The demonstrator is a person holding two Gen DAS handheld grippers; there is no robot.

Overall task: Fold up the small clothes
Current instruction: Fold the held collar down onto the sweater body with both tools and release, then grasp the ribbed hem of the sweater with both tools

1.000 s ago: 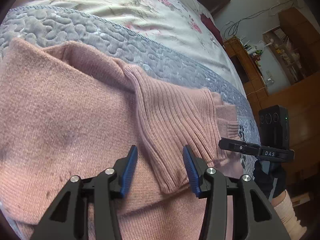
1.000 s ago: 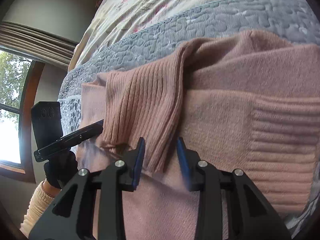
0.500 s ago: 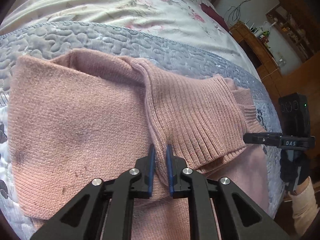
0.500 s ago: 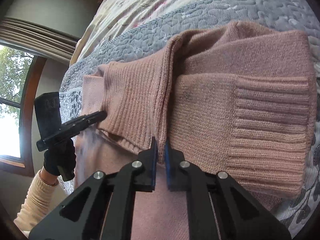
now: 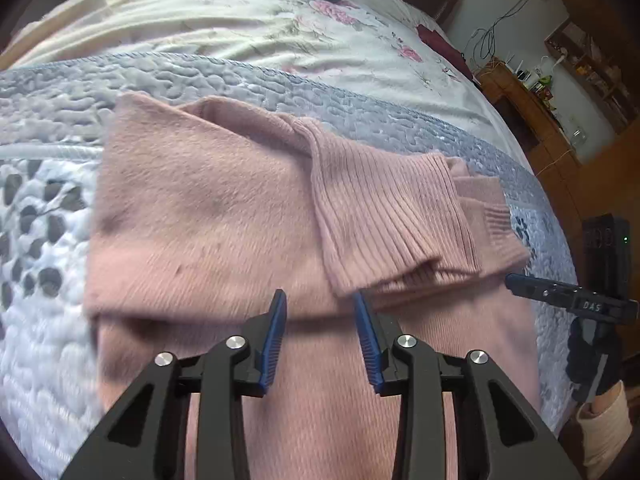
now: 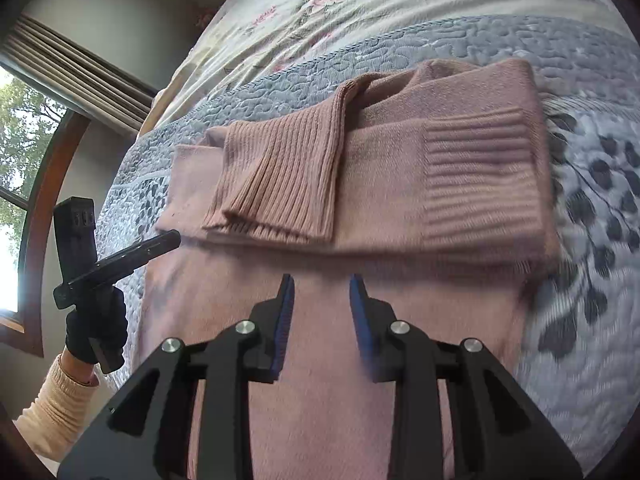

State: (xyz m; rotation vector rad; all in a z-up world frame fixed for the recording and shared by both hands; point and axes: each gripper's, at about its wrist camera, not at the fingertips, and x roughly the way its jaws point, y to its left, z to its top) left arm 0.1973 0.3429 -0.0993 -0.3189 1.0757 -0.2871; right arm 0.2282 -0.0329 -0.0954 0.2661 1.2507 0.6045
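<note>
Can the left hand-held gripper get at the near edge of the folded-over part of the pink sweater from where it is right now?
Probably yes. The left hand-held gripper is open just short of that folded edge of the pink sweater, with nothing between them.

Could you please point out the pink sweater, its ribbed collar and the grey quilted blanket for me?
pink sweater (image 5: pixel 200 208), left wrist view, on its plain knitted body.
ribbed collar (image 6: pixel 280 176), right wrist view, on the middle of the ribbing.
grey quilted blanket (image 5: pixel 360 116), left wrist view, on the band beyond the sweater.
</note>
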